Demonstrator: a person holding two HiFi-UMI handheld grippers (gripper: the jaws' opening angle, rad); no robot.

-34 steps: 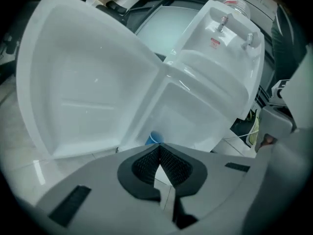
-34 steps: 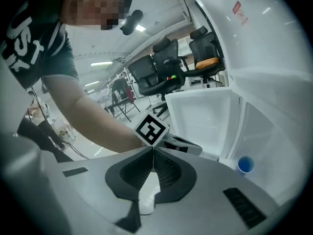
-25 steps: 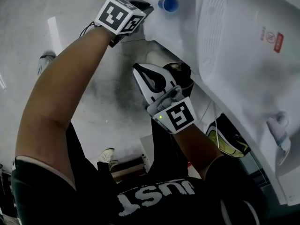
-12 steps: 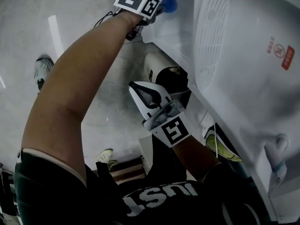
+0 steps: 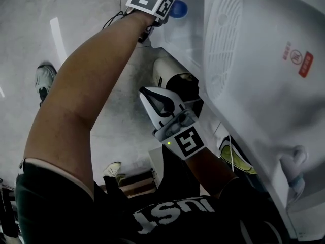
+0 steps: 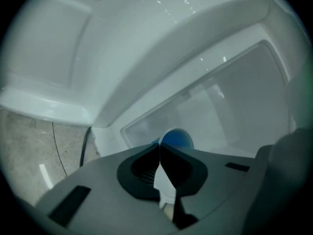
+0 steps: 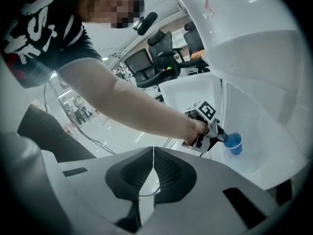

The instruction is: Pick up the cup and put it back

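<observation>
A small blue cup [image 5: 177, 8] [image 7: 234, 143] stands in the recess of a big white machine [image 5: 254, 60]. My left gripper [image 5: 170, 9] [image 7: 223, 137] reaches into that recess, its tips at the cup's near rim. In the left gripper view its jaws [image 6: 159, 148] have just been closing and now meet, with the rim of the cup [image 6: 176, 139] pinched at their tips. My right gripper [image 5: 148, 91] [image 7: 153, 153] hangs lower, beside the machine's front, shut with nothing in it.
The machine's white housing [image 6: 146, 58] overhangs the recess, with a vent grille [image 5: 221, 44] and a red label [image 5: 299, 62]. A cable [image 6: 87, 141] runs down to the pale floor. Office chairs [image 7: 146, 65] stand behind. A yellow-green thing [image 5: 236, 159] lies by the machine's base.
My left gripper has travelled from beside the machine's edge into the recess, up to the blue cup. My right gripper has hardly moved.
</observation>
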